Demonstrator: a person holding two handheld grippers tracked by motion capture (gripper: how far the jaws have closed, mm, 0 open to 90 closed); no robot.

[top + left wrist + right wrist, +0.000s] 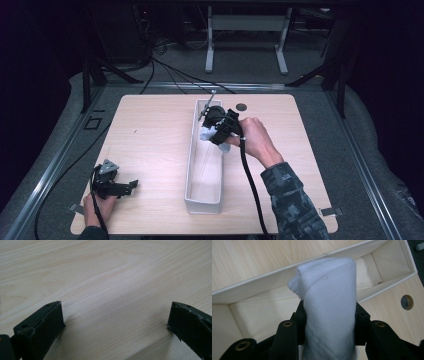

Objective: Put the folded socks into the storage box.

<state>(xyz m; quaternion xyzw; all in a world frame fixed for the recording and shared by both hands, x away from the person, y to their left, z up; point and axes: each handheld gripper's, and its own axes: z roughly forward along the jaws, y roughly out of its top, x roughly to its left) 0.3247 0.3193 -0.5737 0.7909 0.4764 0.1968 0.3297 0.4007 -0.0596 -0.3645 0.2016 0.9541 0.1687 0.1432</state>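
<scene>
Your right gripper [216, 131] is clenched on a rolled white cloth [329, 307]: in the right gripper view the roll stands between the two black jaws, pressed on both sides, its rounded top end rising above them. The high view places this gripper and its cloth [207, 134] over the far half of the long white fabric bin [191, 165], above the bin's open interior; whether the cloth touches the bin floor cannot be told. In the right gripper view the bin's [262, 281] far wall and end wall lie behind the roll.

The bin runs lengthwise down the middle of the wooden table [150, 130], from near the far edge toward the near edge. A small round hole [241, 107] in the tabletop lies just right of the bin's far end, seen also in the right gripper view [406, 302].

Your left gripper [131, 185] rests at the near left corner of the table, well apart from the bin. Its jaws are released, spread wide with bare wood [112, 290] between them.
</scene>
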